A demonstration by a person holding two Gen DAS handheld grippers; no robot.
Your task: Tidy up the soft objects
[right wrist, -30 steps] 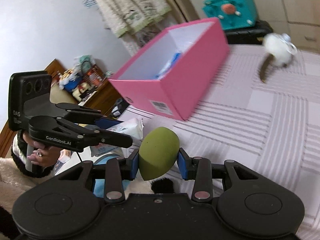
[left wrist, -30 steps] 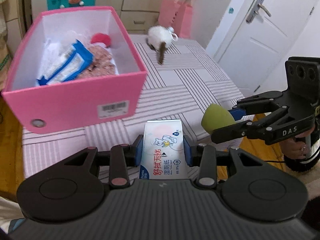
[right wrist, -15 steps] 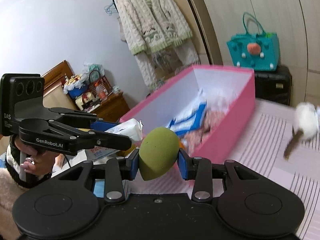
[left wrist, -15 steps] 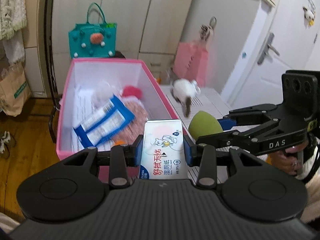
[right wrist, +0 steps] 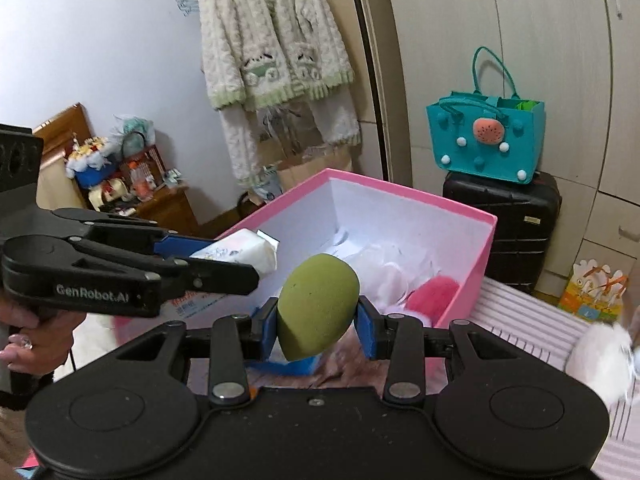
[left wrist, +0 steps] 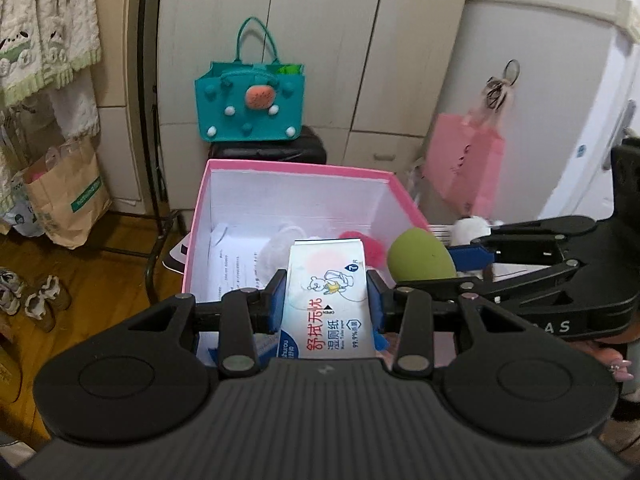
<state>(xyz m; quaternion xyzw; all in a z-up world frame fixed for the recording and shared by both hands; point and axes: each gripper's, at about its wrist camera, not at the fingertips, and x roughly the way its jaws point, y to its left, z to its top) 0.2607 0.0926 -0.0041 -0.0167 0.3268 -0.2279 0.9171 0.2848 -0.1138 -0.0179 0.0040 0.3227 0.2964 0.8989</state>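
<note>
My left gripper (left wrist: 327, 300) is shut on a white pack of wet wipes (left wrist: 328, 300) and holds it over the near part of the pink box (left wrist: 296, 168). Beside it on the right, my right gripper (right wrist: 318, 320) is shut on a green egg-shaped sponge (right wrist: 316, 304), also above the box (right wrist: 472, 248). In the left wrist view the sponge (left wrist: 418, 258) and the right gripper (left wrist: 464, 268) show at the right. The right wrist view has the left gripper (right wrist: 244, 262) with the wipes pack (right wrist: 240, 254) at its left. Papers, white fluff and a red plush item (right wrist: 432, 296) lie inside the box.
A white fluffy toy (right wrist: 600, 356) lies on the striped pink cloth (right wrist: 532, 320) right of the box. Behind stand a black suitcase (right wrist: 508, 224) with a teal bag (right wrist: 484, 136), wardrobe doors, a pink bag (left wrist: 464, 168) and a hanging cardigan (right wrist: 272, 40). Wooden floor with paper bags lies left.
Both grippers moved forward with their loads, from in front of the pink box to above its open top. Neither grip changed.
</note>
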